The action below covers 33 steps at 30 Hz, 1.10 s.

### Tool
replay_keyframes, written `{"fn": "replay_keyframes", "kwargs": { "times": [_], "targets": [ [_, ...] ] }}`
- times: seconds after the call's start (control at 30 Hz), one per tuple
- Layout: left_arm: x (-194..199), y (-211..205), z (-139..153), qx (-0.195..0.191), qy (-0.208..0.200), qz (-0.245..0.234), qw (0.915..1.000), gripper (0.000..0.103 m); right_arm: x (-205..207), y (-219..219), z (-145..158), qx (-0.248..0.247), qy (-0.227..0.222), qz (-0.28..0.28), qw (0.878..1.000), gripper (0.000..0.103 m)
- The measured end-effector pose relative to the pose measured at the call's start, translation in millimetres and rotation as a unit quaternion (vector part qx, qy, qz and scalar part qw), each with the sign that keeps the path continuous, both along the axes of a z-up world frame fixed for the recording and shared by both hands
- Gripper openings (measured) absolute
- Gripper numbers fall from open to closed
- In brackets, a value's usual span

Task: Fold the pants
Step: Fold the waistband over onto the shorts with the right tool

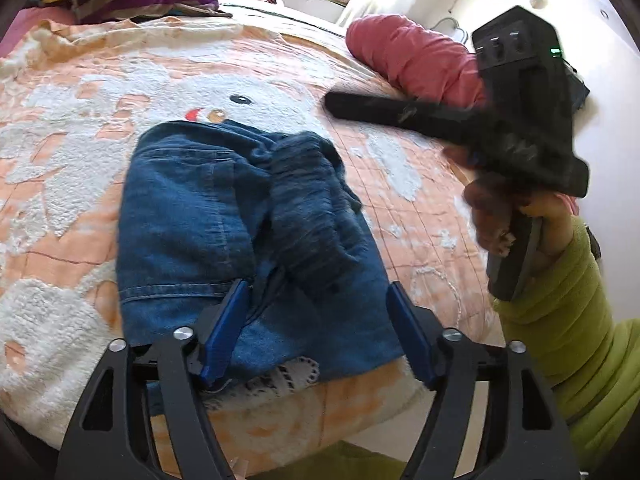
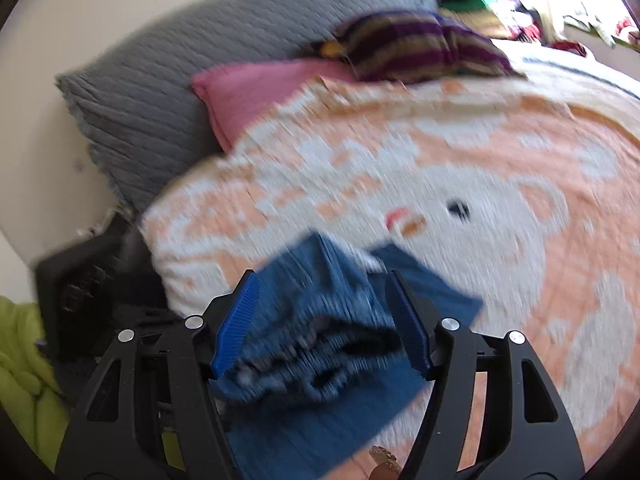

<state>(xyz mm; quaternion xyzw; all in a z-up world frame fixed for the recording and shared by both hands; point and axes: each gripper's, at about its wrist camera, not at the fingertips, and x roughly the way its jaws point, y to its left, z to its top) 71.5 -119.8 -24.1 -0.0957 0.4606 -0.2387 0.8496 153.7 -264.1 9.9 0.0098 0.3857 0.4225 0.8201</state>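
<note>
Already folded small, the jeans (image 1: 224, 236) lie mid-frame on the blanket (image 1: 72, 128); left gripper (image 1: 316, 312) wide over near edge; right gripper (image 2: 324, 312) wide, straddling the bundle.

Blue denim pants (image 1: 248, 240), folded into a compact, roughly rectangular bundle. Lies flat on bed near its front edge. Seams and a pocket outline visible on the left panel; a darker, rumpled fold of cloth heaped along the top right. White patterned lining shows at the near edge. Right wrist view (image 2: 320, 340): blurred, layered folds visible.
</note>
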Motion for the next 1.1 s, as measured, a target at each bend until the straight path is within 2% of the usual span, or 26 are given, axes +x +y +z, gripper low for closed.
{"fn": "replay_keyframes", "kwargs": {
  "times": [0.03,0.17,0.27,0.37,0.47,0.53,0.6,0.63,0.7,0.8,0.87,0.97,1.0,1.1],
  "targets": [
    [-1.1,-4.3,-1.3,0.005,-0.001,-0.006,1.0000,0.073,1.1,4.5,-15.9,-0.016,0.023,-0.005,1.000,0.061],
    [-8.1,-15.5,-7.2,0.019,-0.004,-0.024,0.9995,0.073,-0.9,-1.0,-39.9,-0.101,0.026,-0.039,0.994,0.059],
    [-12.2,-15.8,-4.5,0.014,-0.009,-0.036,0.9992,0.074,-5.3,-15.1,-49.9,-0.109,0.036,-0.046,0.992,0.058],
    [-28.7,-2.4,13.8,-0.004,-0.031,-0.022,0.9993,0.075,-8.2,-24.5,-51.6,-0.105,0.040,-0.055,0.992,0.058],
    [-29.2,19.1,26.9,0.028,-0.059,0.027,0.9975,0.075,-12.9,-27.0,-37.9,-0.087,0.024,-0.045,0.995,0.058],
    [-23.6,29.4,27.0,0.061,-0.058,0.060,0.9947,0.072,-13.0,-26.2,-22.8,-0.073,0.005,-0.045,0.996,0.058],
    [-19.0,33.7,24.0,0.077,-0.055,0.078,0.9925,0.051,-11.8,-24.4,-13.7,-0.061,-0.005,-0.042,0.997,0.058],
    [-17.1,32.6,21.2,0.081,-0.052,0.079,0.9923,0.046,-5.9,-14.3,-0.8,-0.050,-0.016,-0.035,0.998,0.058],
    [-14.1,23.8,13.9,0.095,-0.046,0.065,0.9922,0.036,2.2,3.3,5.4,-0.058,-0.025,-0.017,0.998,0.058],
    [-17.6,9.5,-0.3,0.123,-0.033,0.041,0.9910,0.036,17.8,30.8,-0.7,-0.084,-0.020,0.003,0.996,0.053],
    [-19.5,4.3,-12.2,0.138,-0.022,0.035,0.9896,0.036,26.9,43.7,-13.6,-0.122,-0.017,0.004,0.992,0.049],
    [-25.7,6.9,-13.4,0.137,-0.021,0.035,0.9897,0.036,38.8,54.0,-44.9,-0.228,-0.027,-0.024,0.973,0.046],
    [-26.2,7.9,-13.0,0.136,-0.021,0.035,0.9899,0.036,42.9,51.8,-53.3,-0.236,-0.023,-0.032,0.971,0.046],
    [-26.5,8.1,-13.4,0.133,-0.021,0.034,0.9903,0.036,47.9,42.9,-58.9,-0.208,-0.004,-0.050,0.977,0.047]
  ]
}}
